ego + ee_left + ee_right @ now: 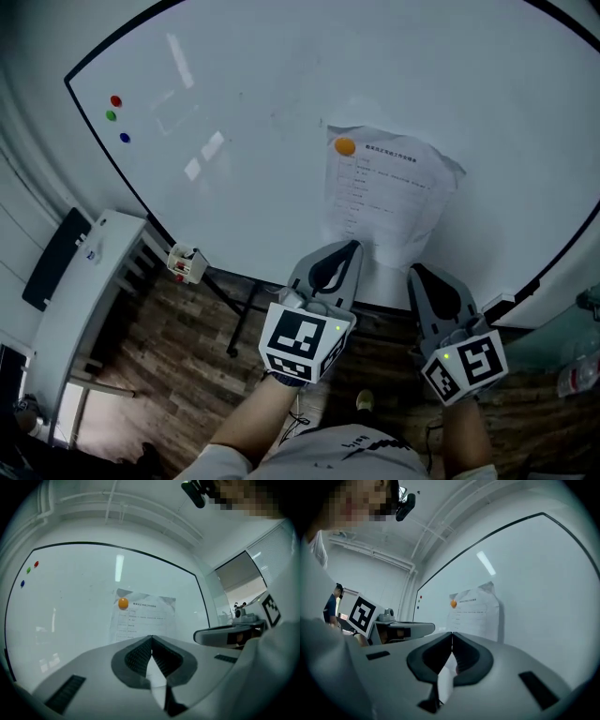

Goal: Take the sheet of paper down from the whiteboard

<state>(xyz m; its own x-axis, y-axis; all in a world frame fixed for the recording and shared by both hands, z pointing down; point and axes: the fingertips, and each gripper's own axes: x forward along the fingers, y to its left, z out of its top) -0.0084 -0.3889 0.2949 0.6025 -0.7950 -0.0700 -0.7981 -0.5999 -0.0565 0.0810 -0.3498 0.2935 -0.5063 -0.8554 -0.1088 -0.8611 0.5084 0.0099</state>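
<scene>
Left gripper (351,247) and right gripper (418,272) had fingers clenched tip to tip, grasping nothing, short of the sheet of paper (386,192). It hung on the whiteboard (244,112) at their 12 o'clock, with an orange magnet (345,146) at its 10 o'clock corner and its top edge crumpled. Only the head view showed the wood floor (187,356); only the right gripper view showed a bystander (333,606).

- Whiteboard (262,112): white, thin black rim.
- Sheet of paper (389,192): white, rows of dark print.
- Orange magnet (345,146) on the sheet's top left corner.
- Far left of the board: red magnet (115,100), green magnet (111,116), blue magnet (125,137).
- Left gripper (349,246) and right gripper (415,270): grey, black pads, black-and-white square markers.
- Floor (178,366): brown wood planks.
</scene>
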